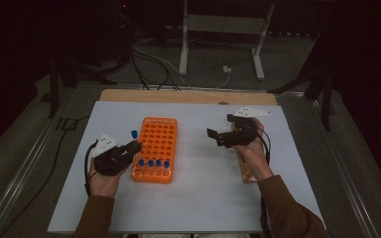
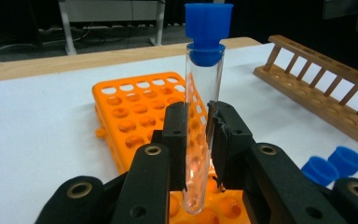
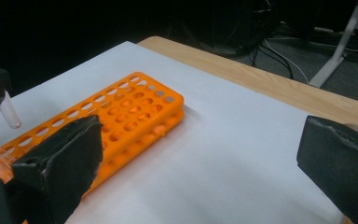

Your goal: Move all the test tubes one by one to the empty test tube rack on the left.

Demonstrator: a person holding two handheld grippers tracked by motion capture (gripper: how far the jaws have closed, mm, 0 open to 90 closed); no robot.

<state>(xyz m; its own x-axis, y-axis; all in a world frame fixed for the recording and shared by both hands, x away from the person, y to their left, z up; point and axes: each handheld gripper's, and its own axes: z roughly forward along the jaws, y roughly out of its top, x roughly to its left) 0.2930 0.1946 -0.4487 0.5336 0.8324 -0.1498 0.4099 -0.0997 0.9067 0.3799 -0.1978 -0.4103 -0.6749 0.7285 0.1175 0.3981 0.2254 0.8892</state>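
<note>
Both tongs sit low over the white sheet (image 1: 198, 198) in the high view. Left gripper (image 1: 133, 147), at the left edge of the orange rack (image 1: 155, 148), is clamped on a clear test tube (image 1: 134, 135) whose blue cap rises above the jaws. Four more blue-capped tubes (image 1: 154, 163) stand in the rack's near row. Right gripper (image 1: 217, 135) hovers well apart from the rack, jaws spread wide and holding nothing, with a wooden rack (image 1: 246, 171) partly hidden under that hand. Cables and a metal stand (image 1: 223, 29) lie on the floor beyond the table.

From the left gripper view, the jaws pinch the tube (image 2: 200, 135) about midway, upright, its rounded bottom hanging just over the orange rack's (image 2: 130, 107) near holes. Two blue caps (image 2: 333, 165) show at the right edge; the wooden rack (image 2: 317, 93) lies farther right.

Seen from the right gripper view, the two black jaws stand far apart with only bare sheet (image 3: 223, 154) between them. Beyond lies the orange rack (image 3: 130, 109), and the held tube's (image 3: 7, 109) lower end hangs at the left edge above it.

No writing is legible anywhere.
</note>
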